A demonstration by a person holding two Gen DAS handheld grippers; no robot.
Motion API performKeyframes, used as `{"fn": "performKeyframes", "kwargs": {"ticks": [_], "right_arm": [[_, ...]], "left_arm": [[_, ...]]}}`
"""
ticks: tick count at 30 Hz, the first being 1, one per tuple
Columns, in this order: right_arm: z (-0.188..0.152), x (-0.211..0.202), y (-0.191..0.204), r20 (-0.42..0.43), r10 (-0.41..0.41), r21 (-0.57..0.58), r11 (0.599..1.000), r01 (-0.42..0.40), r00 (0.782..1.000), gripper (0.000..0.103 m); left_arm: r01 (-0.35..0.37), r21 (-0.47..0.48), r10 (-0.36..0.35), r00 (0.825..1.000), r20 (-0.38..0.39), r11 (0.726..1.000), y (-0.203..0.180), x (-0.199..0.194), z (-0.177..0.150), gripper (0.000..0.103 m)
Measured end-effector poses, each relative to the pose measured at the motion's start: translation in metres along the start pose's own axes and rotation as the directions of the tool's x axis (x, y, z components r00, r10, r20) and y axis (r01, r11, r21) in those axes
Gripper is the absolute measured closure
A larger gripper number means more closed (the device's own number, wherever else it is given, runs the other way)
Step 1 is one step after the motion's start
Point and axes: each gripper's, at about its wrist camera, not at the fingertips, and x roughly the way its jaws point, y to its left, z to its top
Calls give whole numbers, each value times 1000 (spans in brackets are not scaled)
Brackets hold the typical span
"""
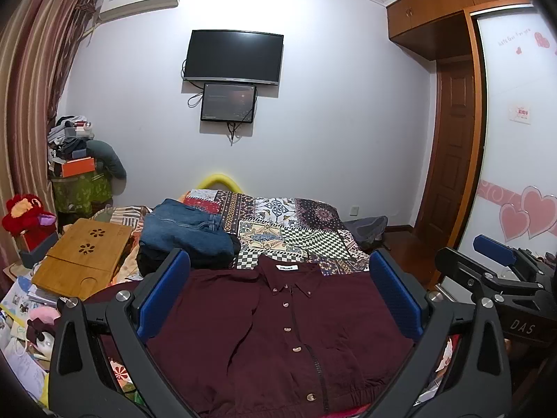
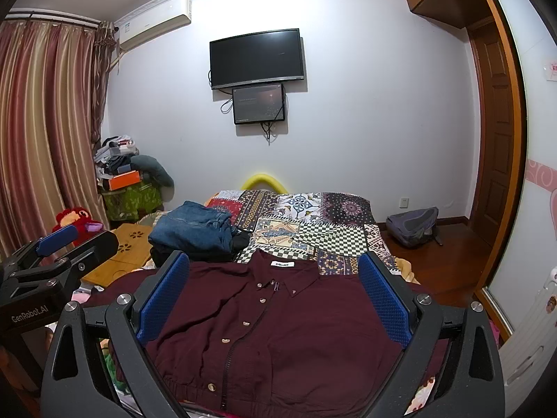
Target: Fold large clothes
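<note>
Lying flat, buttoned maroon woven jacket [image 1: 278,331] covers patchwork bedspread [image 1: 296,223].

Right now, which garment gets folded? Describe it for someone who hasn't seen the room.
Find the bed with the patchwork quilt under the wall TV. At its near end a maroon shirt lies flat, collar toward the TV. Unlike the folded blue jeans beside it, it is spread open, with buttons and a white neck label.

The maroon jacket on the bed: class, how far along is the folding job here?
Done: a pile of folded jeans already sits on the patchwork quilt. In hand: the maroon jacket lies spread flat, front up, unfolded; the left hand-held gripper and right hand-held gripper are both open above it, gripping nothing. Left: every fold of the jacket.
</note>
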Motion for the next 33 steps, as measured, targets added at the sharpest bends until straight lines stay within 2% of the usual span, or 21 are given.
{"fn": "performKeyframes", "kwargs": {"ticks": [24, 33], "right_arm": [[-1, 1, 6, -9, -2, -5, 1000, 2, 1000, 6], [-2, 16, 10, -38, -9, -3, 1000, 9, 999, 6]], "left_arm": [[-4, -13, 4, 1000, -2, 1000, 5, 2, -3, 0], [-14, -25, 13, 1000, -14, 1000, 14, 11, -6, 0]]}}
